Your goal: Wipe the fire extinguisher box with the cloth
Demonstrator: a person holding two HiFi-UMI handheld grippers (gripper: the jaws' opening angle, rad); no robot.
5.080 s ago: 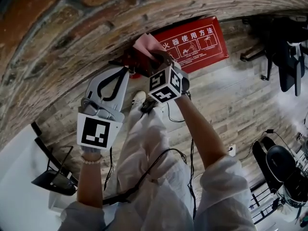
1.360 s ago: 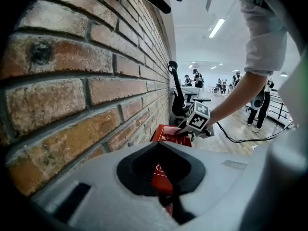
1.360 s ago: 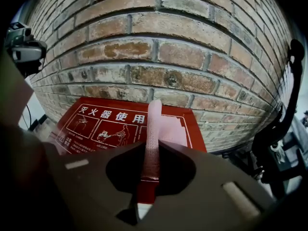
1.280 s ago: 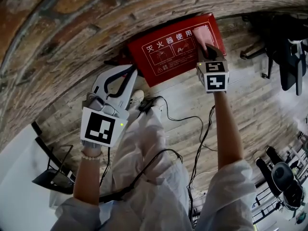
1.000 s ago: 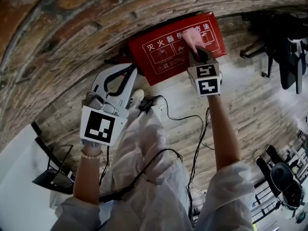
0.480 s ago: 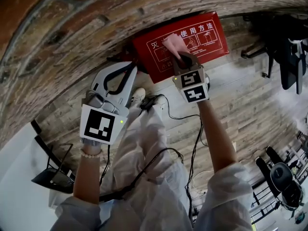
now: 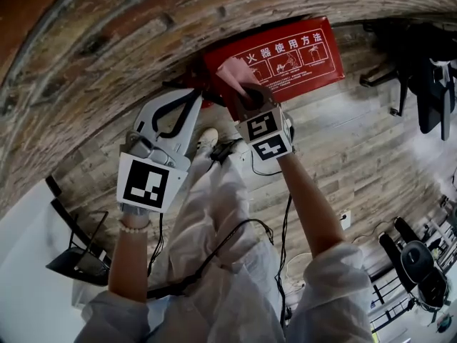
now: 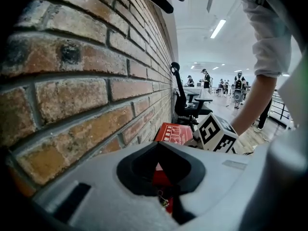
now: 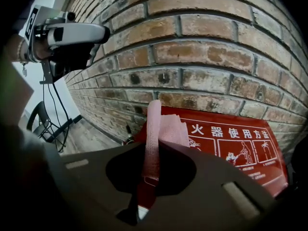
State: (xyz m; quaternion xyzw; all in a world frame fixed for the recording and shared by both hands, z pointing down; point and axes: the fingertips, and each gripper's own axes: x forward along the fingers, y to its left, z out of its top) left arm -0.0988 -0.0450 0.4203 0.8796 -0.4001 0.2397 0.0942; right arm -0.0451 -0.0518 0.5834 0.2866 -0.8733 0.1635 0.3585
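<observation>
— Where's the cloth?
— My right gripper (image 7: 246, 97) has its fingers clamped on the pink cloth (image 7: 232, 72), pressed to the red fire extinguisher box (image 7: 303, 56) at the end nearest my left gripper (image 7: 191, 98). The box sits on the wooden floor (image 7: 343, 141) against the brick wall (image 7: 107, 41).
— And the left?
— It's beside the box, fingers together, nothing between them.
</observation>
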